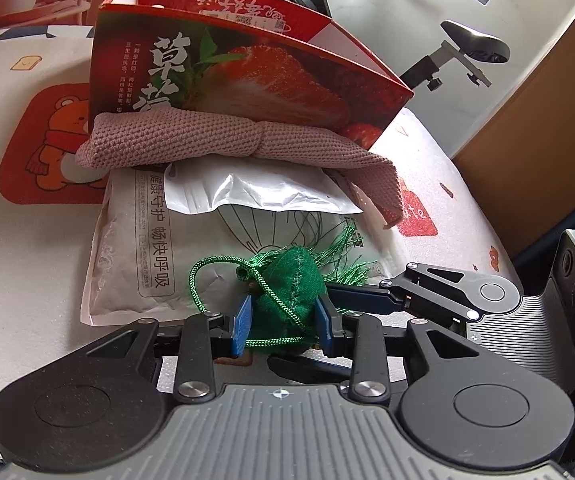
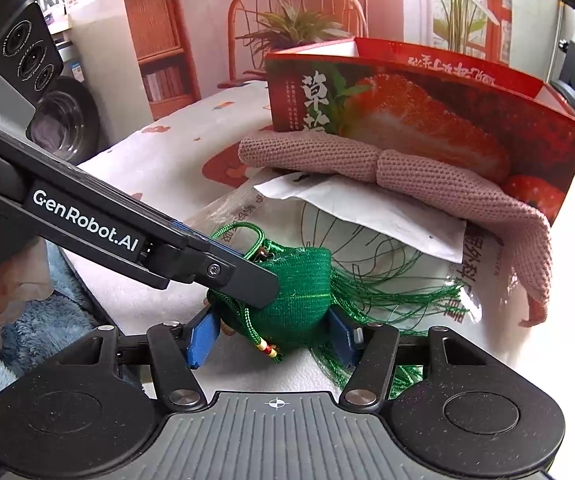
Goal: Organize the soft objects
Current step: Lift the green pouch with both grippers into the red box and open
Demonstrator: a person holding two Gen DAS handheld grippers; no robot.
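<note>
Left gripper (image 1: 283, 320) pinches the green tasselled sachet (image 1: 289, 288) w/ narrow jaws; right gripper (image 2: 273, 336) – jaws wider – its pads flank it, contact unclear.

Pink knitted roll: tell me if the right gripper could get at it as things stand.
Probably not yet: the right gripper straddles the green sachet, which the left gripper also pinches, and the pink knitted roll lies beyond it.
</note>
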